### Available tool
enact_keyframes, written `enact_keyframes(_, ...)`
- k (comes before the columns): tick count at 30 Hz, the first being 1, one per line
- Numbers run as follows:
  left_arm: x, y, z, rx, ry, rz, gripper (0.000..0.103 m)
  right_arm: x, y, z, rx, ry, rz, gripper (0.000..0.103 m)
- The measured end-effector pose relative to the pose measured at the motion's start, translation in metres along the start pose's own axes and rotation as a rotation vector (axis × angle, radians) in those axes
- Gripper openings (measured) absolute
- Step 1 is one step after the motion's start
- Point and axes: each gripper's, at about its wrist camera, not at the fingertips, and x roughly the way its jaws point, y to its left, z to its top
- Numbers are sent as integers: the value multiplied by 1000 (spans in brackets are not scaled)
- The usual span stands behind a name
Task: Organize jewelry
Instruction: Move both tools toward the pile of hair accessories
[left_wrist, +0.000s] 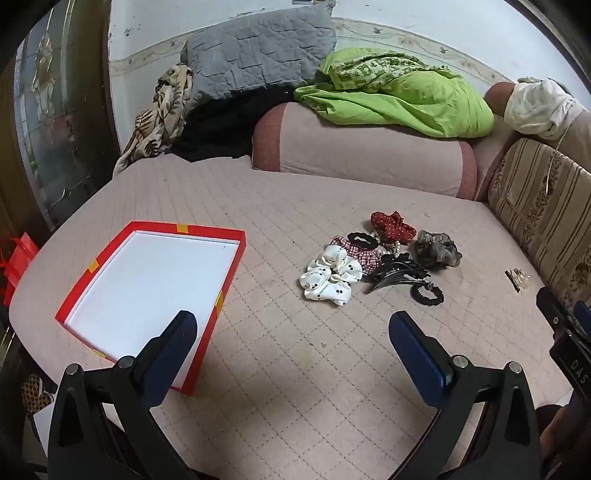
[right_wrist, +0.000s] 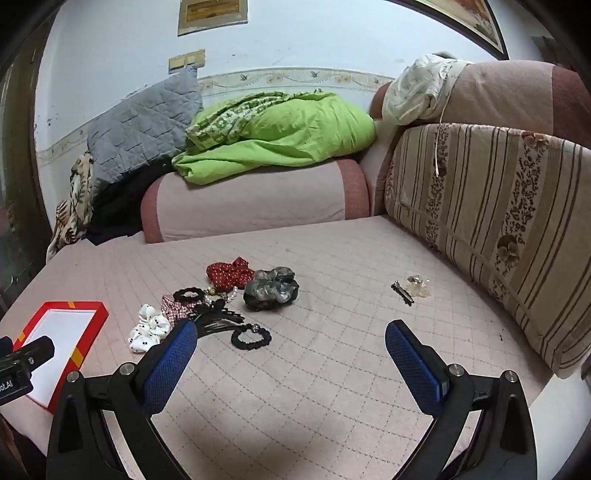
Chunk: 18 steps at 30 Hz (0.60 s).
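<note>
A red box (left_wrist: 236, 258) with a white inside lies open on the pink quilted seat at the left; it also shows in the right wrist view (right_wrist: 92, 325). A pile of hair accessories lies to its right: a white dotted scrunchie (left_wrist: 328, 277), a red dotted one (left_wrist: 391, 225), a grey one (left_wrist: 437, 251), a black comb clip (left_wrist: 397, 273) and a black hair tie (left_wrist: 426, 293). A small clip (right_wrist: 404, 291) lies apart near the striped cushion. My left gripper (left_wrist: 291, 332) is open and empty, short of the pile. My right gripper (right_wrist: 291, 341) is open and empty.
A striped cushion (right_wrist: 498, 221) borders the seat on the right. A pink bolster (left_wrist: 362, 155) with a green cloth (left_wrist: 399, 92) and a grey pillow (left_wrist: 258, 51) stands at the back. A red bag (left_wrist: 18, 258) hangs off the left edge.
</note>
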Motion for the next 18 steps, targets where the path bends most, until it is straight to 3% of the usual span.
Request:
enact_keyframes(9, 5, -3, 8, 26, 14, 7, 103, 11, 3, -8, -18, 70, 15, 103)
enact_keyframes(18, 13, -1, -6, 23, 26, 9, 103, 22, 8, -15, -44, 113, 25, 103)
